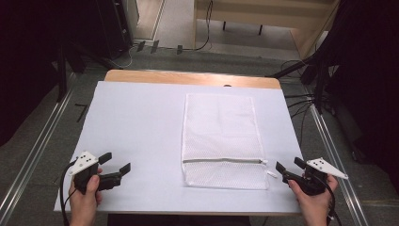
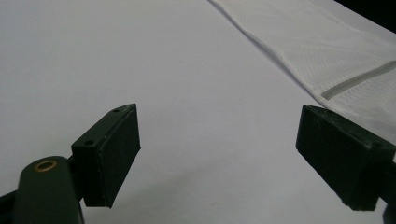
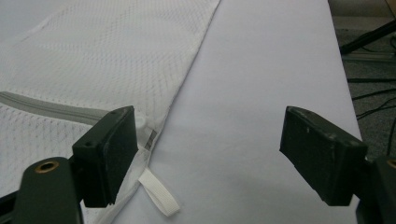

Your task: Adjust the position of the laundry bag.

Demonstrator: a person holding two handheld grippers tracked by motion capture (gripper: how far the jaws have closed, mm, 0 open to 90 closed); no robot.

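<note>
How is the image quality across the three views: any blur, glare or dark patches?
High view: soft, dark at both sides, table evenly lit. Left gripper view: mesh bag slightly soft. Right gripper view: bag weave sharp, no glare.

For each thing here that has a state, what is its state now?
Mesh bag: lying flat on the table, untouched.
Zipper: closed, pull at the bag's right edge.
Left gripper: open, holding nothing, left of the bag.
Right gripper: open, holding nothing, close to the pull tab.
</note>
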